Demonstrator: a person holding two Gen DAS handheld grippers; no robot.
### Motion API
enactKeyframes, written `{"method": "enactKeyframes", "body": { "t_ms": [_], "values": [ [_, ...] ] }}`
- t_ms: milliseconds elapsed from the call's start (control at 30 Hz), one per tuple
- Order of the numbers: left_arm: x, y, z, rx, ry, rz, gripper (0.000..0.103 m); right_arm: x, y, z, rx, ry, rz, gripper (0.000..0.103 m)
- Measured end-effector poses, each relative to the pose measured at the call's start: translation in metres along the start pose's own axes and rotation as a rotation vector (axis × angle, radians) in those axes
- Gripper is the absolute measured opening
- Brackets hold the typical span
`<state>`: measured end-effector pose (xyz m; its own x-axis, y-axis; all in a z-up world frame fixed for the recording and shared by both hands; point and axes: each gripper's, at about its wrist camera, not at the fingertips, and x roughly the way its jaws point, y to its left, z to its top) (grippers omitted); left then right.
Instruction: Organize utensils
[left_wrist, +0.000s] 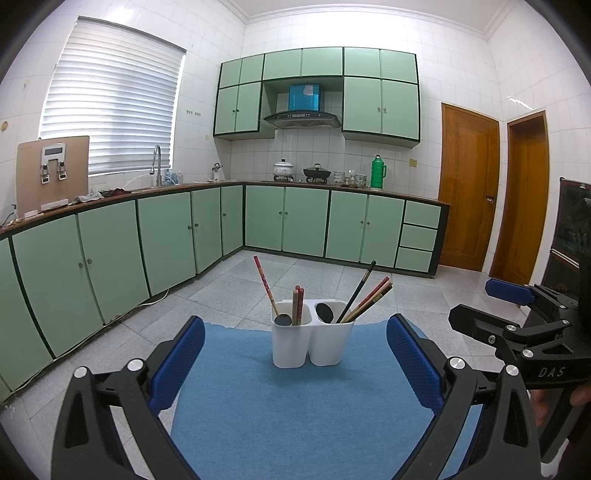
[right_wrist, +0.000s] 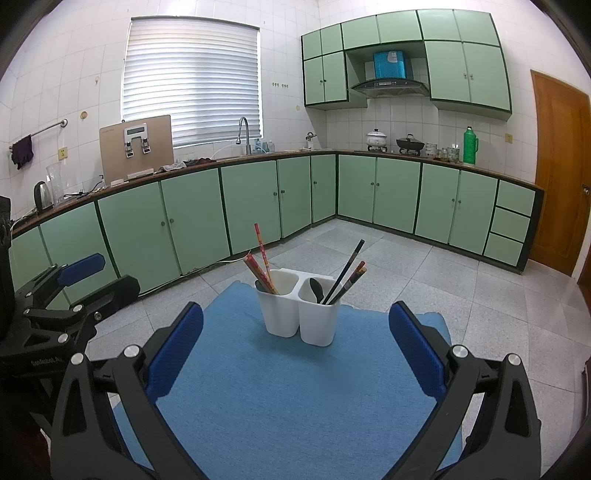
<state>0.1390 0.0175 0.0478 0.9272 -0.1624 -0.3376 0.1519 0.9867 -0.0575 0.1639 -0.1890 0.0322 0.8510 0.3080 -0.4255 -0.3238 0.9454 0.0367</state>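
Observation:
A white two-compartment utensil holder (left_wrist: 312, 343) (right_wrist: 299, 315) stands upright on a blue mat (left_wrist: 295, 406) (right_wrist: 295, 398). Its left compartment holds red and tan chopsticks (left_wrist: 297, 304) (right_wrist: 260, 258) and a black spoon (left_wrist: 283, 319). Its right compartment holds a black spoon (left_wrist: 325, 312) (right_wrist: 317, 290) and dark and red chopsticks (left_wrist: 367, 297) (right_wrist: 347, 275). My left gripper (left_wrist: 295, 365) is open and empty, short of the holder. My right gripper (right_wrist: 295, 350) is open and empty, also short of it. Each gripper shows at the other view's edge.
The mat lies on a raised surface above a grey tiled floor (right_wrist: 480, 288). Green cabinets (left_wrist: 166, 236) line the walls with a sink, pots and a green thermos (left_wrist: 377, 171) on the counter. Wooden doors (left_wrist: 467, 184) stand at the right.

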Motion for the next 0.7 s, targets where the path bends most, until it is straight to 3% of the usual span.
{"method": "enactKeyframes", "body": {
  "t_ms": [700],
  "values": [
    [0.0054,-0.0006,-0.0019,0.001,0.012,-0.008,0.097,0.0046,-0.003,-0.0035,0.003,0.009,-0.001,0.098]
  ]
}}
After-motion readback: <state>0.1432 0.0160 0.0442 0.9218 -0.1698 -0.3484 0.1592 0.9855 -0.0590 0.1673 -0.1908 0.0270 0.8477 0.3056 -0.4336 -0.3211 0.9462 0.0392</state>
